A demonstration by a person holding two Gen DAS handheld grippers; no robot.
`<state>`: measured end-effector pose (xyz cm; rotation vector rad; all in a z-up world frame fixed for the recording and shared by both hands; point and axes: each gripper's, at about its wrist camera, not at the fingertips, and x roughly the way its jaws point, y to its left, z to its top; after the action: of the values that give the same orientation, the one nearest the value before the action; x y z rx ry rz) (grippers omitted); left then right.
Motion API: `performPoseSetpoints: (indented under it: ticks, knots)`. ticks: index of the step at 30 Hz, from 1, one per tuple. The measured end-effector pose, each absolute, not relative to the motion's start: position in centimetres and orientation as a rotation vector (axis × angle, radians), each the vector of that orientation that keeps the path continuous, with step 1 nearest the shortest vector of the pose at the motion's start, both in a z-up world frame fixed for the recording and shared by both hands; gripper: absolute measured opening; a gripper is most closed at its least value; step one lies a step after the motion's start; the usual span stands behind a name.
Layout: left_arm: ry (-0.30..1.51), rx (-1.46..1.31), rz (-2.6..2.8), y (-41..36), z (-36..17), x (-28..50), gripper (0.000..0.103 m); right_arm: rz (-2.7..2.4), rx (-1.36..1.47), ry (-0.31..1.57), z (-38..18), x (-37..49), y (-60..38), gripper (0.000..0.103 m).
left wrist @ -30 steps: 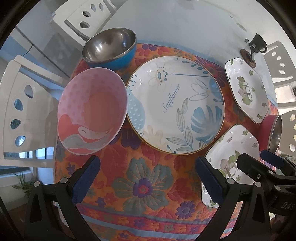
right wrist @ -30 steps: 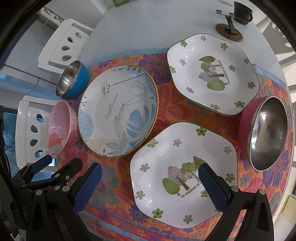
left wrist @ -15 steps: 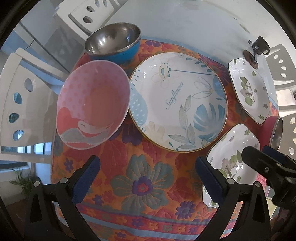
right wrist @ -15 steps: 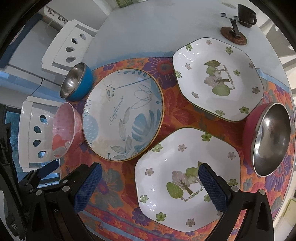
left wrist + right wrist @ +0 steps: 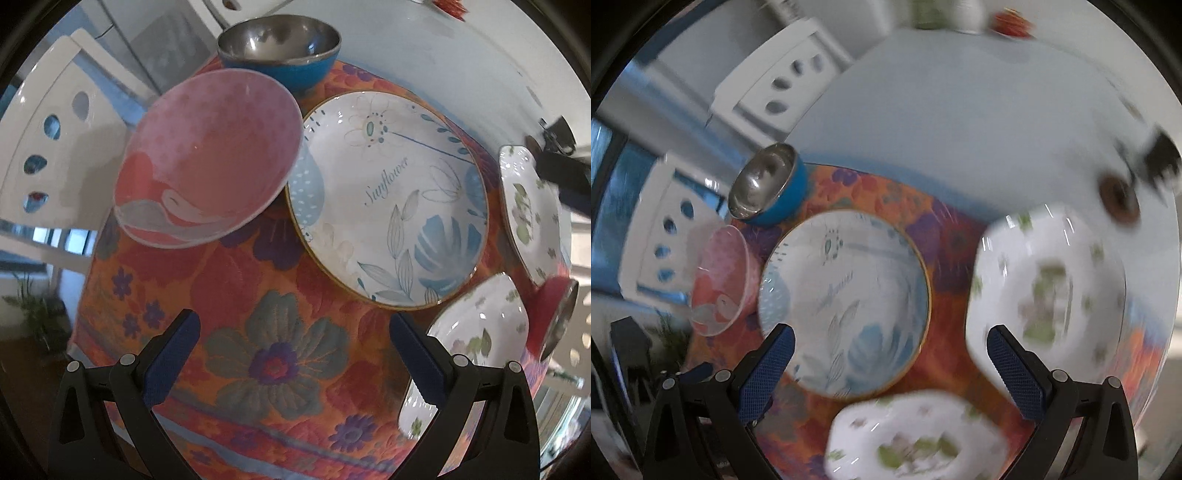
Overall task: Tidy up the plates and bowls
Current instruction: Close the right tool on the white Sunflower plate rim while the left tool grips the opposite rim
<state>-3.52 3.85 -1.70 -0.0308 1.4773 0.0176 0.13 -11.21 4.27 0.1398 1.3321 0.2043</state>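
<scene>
On a flowered orange cloth [image 5: 273, 354] stand a pink bowl [image 5: 207, 158], a blue steel-lined bowl [image 5: 280, 51], a round "Sunflower" plate [image 5: 388, 199], two white hexagonal tree plates [image 5: 476, 343] [image 5: 528, 210] and a red steel-lined bowl [image 5: 554, 314]. My left gripper [image 5: 291, 354] is open and empty, low over the cloth's front edge, below the pink bowl and the round plate. My right gripper [image 5: 890, 365] is open and empty, over the round plate [image 5: 846, 299] and the near hexagonal plate [image 5: 908, 439]. The right wrist view is blurred.
White chairs [image 5: 48, 140] stand at the table's left and far sides. A dark cup and a stand on a brown round base [image 5: 1119, 199] sit on the pale blue tabletop [image 5: 960, 118] at the far right. The far hexagonal plate [image 5: 1049, 291] lies right of my right gripper.
Both grippers have moved forward and lower toward the dishes. The pink bowl and the round plate loom larger in the left view. The right view has swung up and left and is now blurred.
</scene>
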Motion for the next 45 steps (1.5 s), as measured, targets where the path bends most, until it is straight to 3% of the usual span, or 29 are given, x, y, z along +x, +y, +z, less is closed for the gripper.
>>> performPoseSetpoints:
  ticks: [17,32,37,40,45]
  knots:
    - [1.570,-0.245,0.053,3.6,-8.7,-0.4,0.103,0.332,-0.129,1.546,-7.8,8.1,-5.7,0.103]
    - [1.497,-0.265,0.111,3.8,-8.8,0.9,0.103,0.223,-0.025,1.576,-8.3,12.8,-5.9,0.103]
    - [1.464,-0.239,0.067,4.0,-8.2,4.5,0.086,0.335,-0.133,1.567,-7.4,11.4,-4.8,0.088]
    - [1.437,-0.227,0.009,3.7,-7.6,5.4,0.080,0.365,-0.154,1.583,-7.5,11.1,-4.5,0.088]
    - [1.417,-0.252,-0.073,3.5,-7.2,6.4,0.079,0.404,-0.061,1.594,-7.1,11.0,-5.7,0.086]
